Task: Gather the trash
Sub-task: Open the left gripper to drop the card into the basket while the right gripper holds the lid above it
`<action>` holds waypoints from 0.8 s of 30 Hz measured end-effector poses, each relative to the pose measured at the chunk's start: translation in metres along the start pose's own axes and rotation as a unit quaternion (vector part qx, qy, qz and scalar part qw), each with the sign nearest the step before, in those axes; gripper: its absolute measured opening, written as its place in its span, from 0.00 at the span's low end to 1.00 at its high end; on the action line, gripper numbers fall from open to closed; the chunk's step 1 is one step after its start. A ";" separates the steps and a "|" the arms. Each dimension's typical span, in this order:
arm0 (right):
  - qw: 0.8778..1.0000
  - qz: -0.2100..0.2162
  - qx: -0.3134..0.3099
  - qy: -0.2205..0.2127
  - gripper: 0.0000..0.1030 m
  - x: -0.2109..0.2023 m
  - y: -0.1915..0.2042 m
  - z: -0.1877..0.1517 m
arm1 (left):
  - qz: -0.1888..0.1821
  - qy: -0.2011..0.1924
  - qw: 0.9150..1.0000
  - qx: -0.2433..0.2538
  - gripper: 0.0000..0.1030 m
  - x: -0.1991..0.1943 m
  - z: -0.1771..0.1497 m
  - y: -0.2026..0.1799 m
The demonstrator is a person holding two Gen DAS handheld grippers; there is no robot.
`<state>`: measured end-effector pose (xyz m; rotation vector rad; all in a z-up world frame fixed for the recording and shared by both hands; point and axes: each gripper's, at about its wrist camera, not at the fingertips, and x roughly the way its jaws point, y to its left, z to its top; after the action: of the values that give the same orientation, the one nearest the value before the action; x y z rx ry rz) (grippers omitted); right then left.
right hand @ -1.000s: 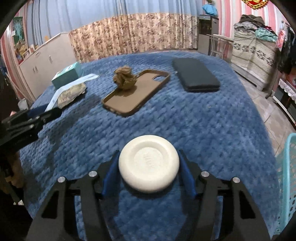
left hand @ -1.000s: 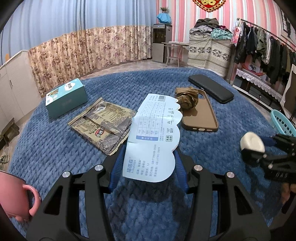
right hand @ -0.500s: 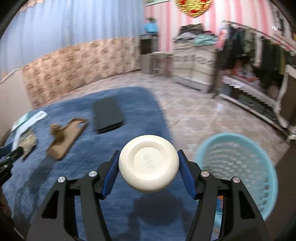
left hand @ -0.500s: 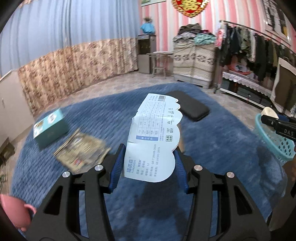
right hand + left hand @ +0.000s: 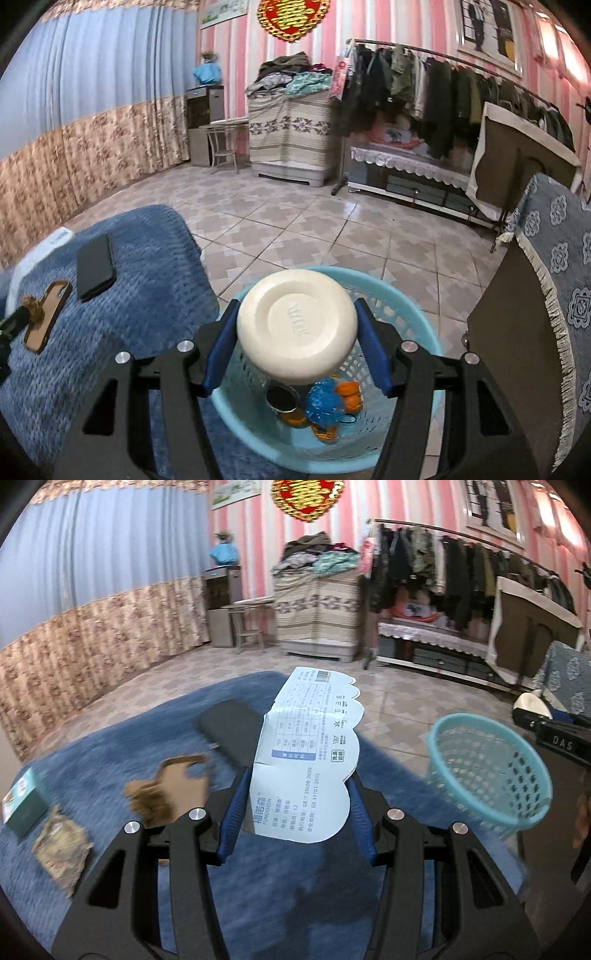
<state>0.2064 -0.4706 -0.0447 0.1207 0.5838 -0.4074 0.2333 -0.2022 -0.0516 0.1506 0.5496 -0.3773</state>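
My left gripper (image 5: 295, 812) is shut on a pale blue printed paper card (image 5: 308, 753), held up over the blue blanket (image 5: 110, 746). The turquoise plastic basket (image 5: 489, 771) stands on the floor to its right. My right gripper (image 5: 295, 336) is shut on a round white lid (image 5: 297, 325) directly above that basket (image 5: 421, 317), which holds a blue wrapper, orange scraps and a dark cup. In the left wrist view the right gripper (image 5: 543, 716) shows beyond the basket's far right rim. A brown crumpled wad (image 5: 146, 799) and a crinkled wrapper (image 5: 61, 843) lie on the blanket.
A brown phone case (image 5: 184, 790), a black case (image 5: 231, 725) and a teal box (image 5: 24, 806) rest on the blanket. A dark cabinet with a fringed blue cloth (image 5: 546, 317) stands right of the basket. Tiled floor (image 5: 314, 229), a clothes rack and covered furniture lie beyond.
Both grippers have swung right and risen, off the blanket's middle toward the basket. The right one now hangs over the basket with the lid. Both grips are unchanged.
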 end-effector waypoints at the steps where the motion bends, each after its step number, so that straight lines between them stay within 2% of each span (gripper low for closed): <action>1: 1.000 0.001 0.007 -0.001 0.59 0.001 -0.006 0.001 | -0.004 -0.002 1.000 0.004 0.48 0.002 0.003 -0.008; 6: 0.999 -0.006 0.031 0.008 0.59 0.010 -0.030 -0.001 | -0.032 -0.002 0.999 0.027 0.48 0.017 0.013 -0.047; 14: 0.996 -0.022 0.089 0.017 0.59 0.024 -0.074 -0.009 | -0.064 0.007 0.997 0.052 0.48 0.036 0.017 -0.089; 24: 0.992 -0.040 0.117 0.030 0.59 0.039 -0.097 -0.017 | -0.104 0.019 0.991 0.085 0.48 0.062 0.021 -0.142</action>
<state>0.1877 -0.5690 -0.0803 0.3364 0.5995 -0.5521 0.2371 -0.3566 -0.0731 0.2665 0.5732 -0.6259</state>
